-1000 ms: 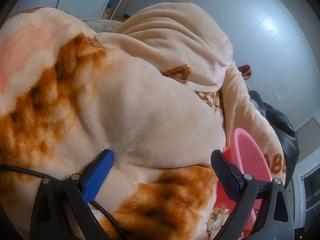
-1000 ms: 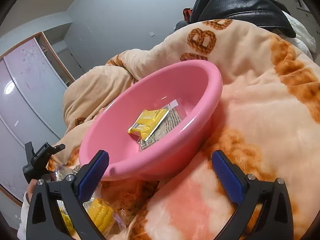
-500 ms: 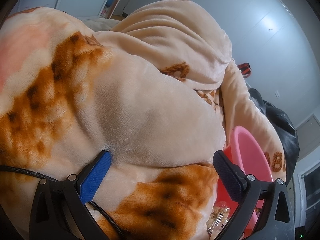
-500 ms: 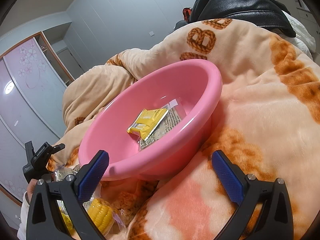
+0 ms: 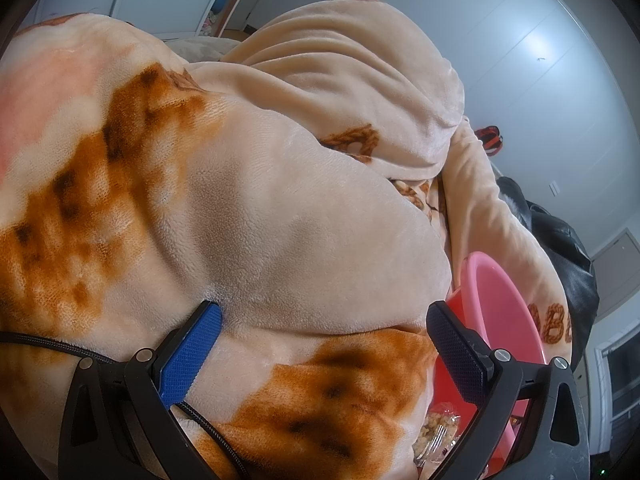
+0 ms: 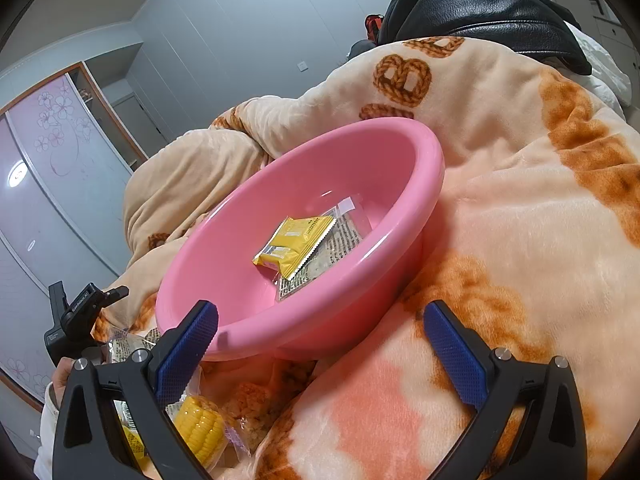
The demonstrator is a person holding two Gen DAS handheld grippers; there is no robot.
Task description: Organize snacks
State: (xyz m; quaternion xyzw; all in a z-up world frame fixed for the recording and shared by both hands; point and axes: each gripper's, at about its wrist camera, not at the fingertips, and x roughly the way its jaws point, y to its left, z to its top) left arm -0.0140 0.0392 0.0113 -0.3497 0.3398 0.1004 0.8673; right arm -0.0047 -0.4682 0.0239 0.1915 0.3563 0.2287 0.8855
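Where pink basin (image 6: 420,152) tilts: yellow pkt (image 6: 294,246) atop clear pkt (image 6: 340,240).

Basin (image 6: 320,184) sits on the blanket (image 6: 520,240), two packets (image 6: 296,242) inside it, corn (image 6: 200,428) in front, jacket (image 6: 480,8) way behind.

The blanket (image 6: 520,216) is plush fleece, soft and matt. The pink basin (image 6: 400,248) is smooth glossy plastic. In it, the yellow snack packet (image 6: 296,240) is shiny foil-like film. The jacket (image 6: 480,8) looks like glossy black leather. The wrapped corn cob (image 6: 200,428) sits in clear crinkled plastic.
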